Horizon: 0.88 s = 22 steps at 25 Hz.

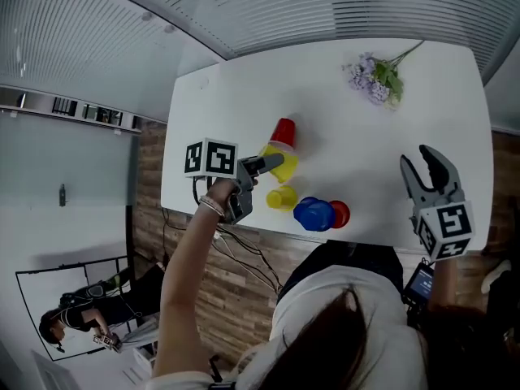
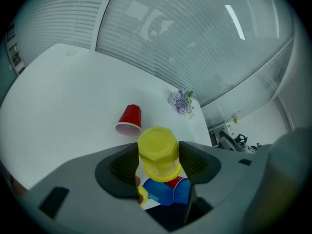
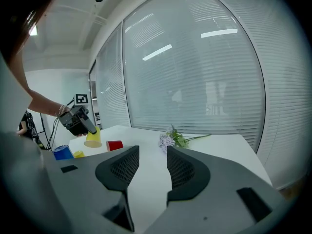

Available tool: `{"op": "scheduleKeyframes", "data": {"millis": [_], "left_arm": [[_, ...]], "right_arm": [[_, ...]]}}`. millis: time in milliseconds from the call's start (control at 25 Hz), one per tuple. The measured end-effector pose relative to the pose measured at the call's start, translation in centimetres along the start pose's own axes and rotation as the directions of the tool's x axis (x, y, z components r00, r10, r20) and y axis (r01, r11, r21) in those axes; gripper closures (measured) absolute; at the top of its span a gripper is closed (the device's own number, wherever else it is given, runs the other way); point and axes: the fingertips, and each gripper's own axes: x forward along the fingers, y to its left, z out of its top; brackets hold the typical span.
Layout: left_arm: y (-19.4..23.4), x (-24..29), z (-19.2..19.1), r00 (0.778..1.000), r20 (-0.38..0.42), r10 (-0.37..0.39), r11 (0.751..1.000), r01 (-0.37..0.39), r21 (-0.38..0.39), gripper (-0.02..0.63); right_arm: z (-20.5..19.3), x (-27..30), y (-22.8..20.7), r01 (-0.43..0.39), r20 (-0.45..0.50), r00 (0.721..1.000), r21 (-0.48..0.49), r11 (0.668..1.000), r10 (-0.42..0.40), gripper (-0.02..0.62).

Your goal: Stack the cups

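Observation:
My left gripper [image 1: 275,163] is shut on a yellow cup [image 2: 157,152], held upside down above the table with its base towards the camera. Beyond it a red cup [image 1: 283,131] lies on its side. Below the held cup a blue cup [image 1: 314,214] lies against another red cup [image 1: 340,214], with a small yellow cup [image 1: 282,197] to their left. My right gripper [image 1: 426,166] hovers over the table's right end, open with nothing between its jaws. In the right gripper view the yellow cup [image 3: 92,139] and left gripper [image 3: 80,121] show far off at the left.
A sprig of purple flowers [image 1: 375,75] lies at the far right of the white table [image 1: 219,104]. The table's near edge runs just below the blue cup. Cables hang under the table's left front. Window blinds stand beyond the far edge.

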Motion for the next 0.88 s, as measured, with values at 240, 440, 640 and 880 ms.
{"op": "scheduleKeyframes", "data": {"millis": [240,440,640,880], "left_arm": [[-0.7,-2.9,-0.2,0.986,0.166,-0.031,0.988,0.005,0.154,0.336],[-2.4,-5.7,-1.6,0.959,0.281,-0.039,0.937,-0.062,0.343,0.337],[-2.1,-5.6,-4.1,0.954,0.301,-0.016,0.849,-0.146,0.507,0.339],[-1.8,-5.2,-6.5,0.962,0.272,-0.012,0.784,-0.160,0.599,0.339]], "right_arm": [[0.8,-0.4,3.0,0.040,0.028,0.999,-0.013,0.999,-0.040,0.393],[1.7,-1.9,5.6,0.092,0.042,0.995,-0.020,0.996,-0.091,0.393],[1.2,-2.4,8.1,0.122,0.040,0.992,-0.046,0.991,-0.120,0.393],[0.4,-4.0,10.6,0.171,0.060,0.984,-0.019,0.985,-0.170,0.393]]}}
